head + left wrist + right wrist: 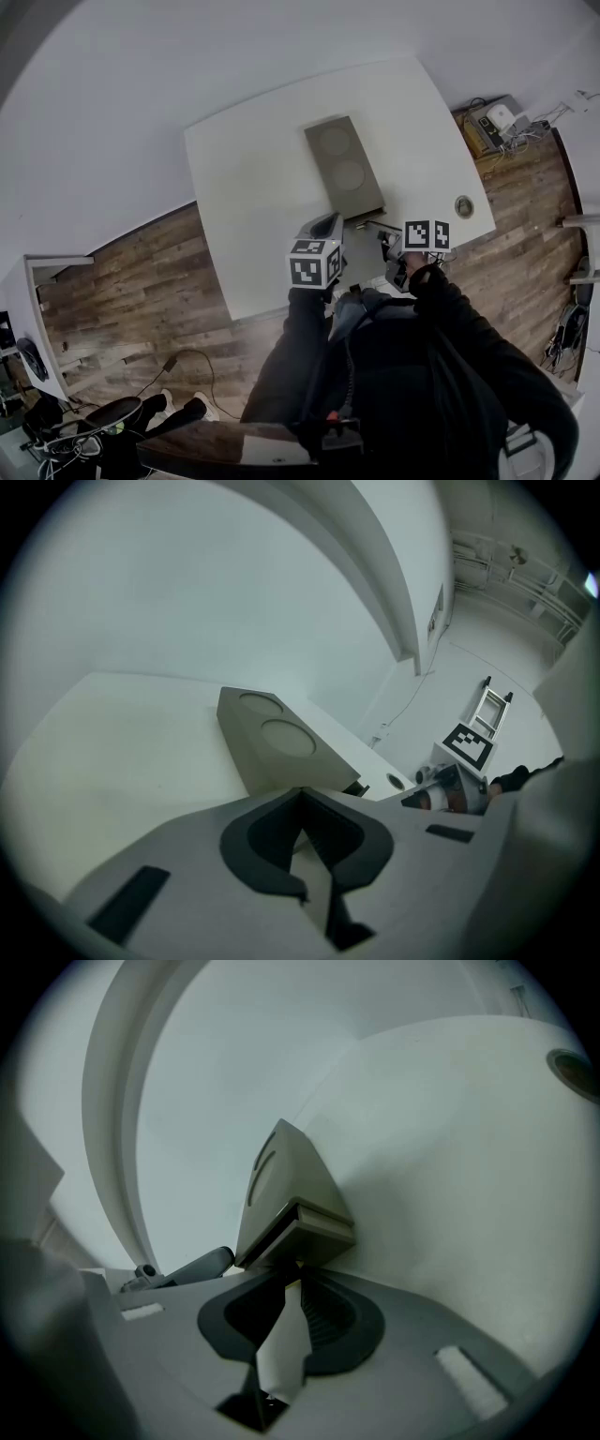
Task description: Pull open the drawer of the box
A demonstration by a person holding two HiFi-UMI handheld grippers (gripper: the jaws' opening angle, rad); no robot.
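On the white table [253,187] lies a flat grey box [344,167] with two round recesses on its top. Its drawer [314,1227] sticks out a little at the near end. My right gripper [295,1274] is shut on a white pull tab [281,1335] that runs from the drawer front back between the jaws; in the head view the right gripper [373,228] sits at that near end. My left gripper [330,223] is beside the box's near left corner, jaws shut with nothing between them. In its own view the left gripper [300,797] is just short of the box [281,738]; I cannot tell whether they touch.
A small round object [464,206] lies near the table's right edge. The table's near edge runs just behind both grippers, above the wooden floor [150,281]. Cables and devices [497,122] are piled on the floor beyond the right corner. A white wall backs the table.
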